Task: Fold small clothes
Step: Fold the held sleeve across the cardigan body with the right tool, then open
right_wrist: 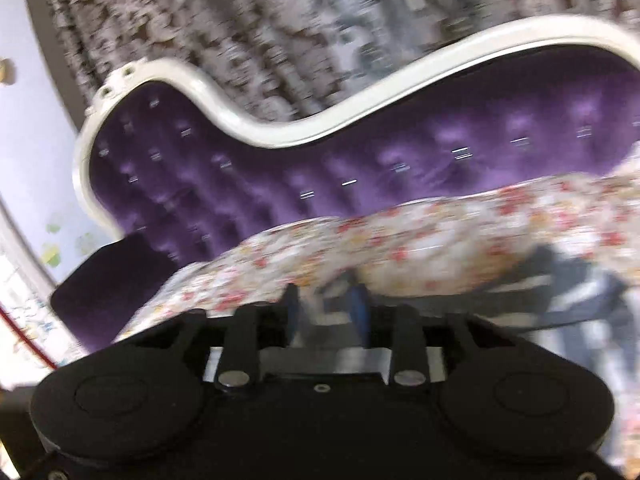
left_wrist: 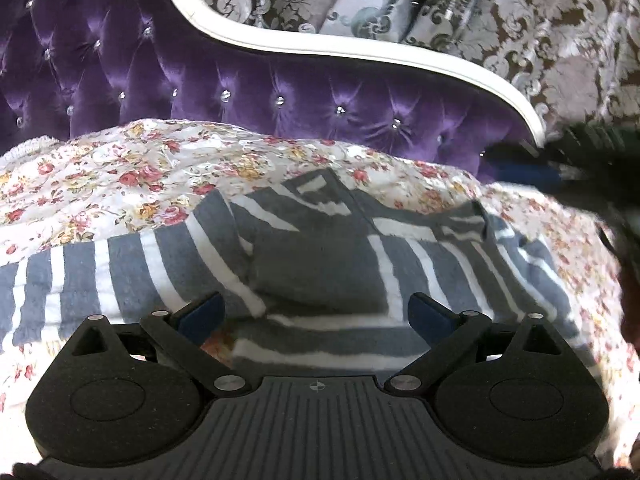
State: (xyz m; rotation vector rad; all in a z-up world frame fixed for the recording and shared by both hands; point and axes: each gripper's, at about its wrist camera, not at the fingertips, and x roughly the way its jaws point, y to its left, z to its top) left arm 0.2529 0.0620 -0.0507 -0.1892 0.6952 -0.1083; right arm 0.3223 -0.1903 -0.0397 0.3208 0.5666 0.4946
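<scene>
Lying partly folded on the floral bedspread (left_wrist: 120, 168), near side of the purple tufted headboard (left_wrist: 280, 92), is the grey-and-white striped garment (left_wrist: 312, 256); one panel is doubled over its middle, likely a fold in progress. Left gripper (left_wrist: 316, 316) hangs just above the garment's near edge, jaws wide apart, nothing between them, prob. freed so the fold can settle. Right gripper (right_wrist: 326, 304), view blurred, sits at the garment's right end; jaws part-way apart, nothing visibly pinched. No brand, label or legible writing seen.
</scene>
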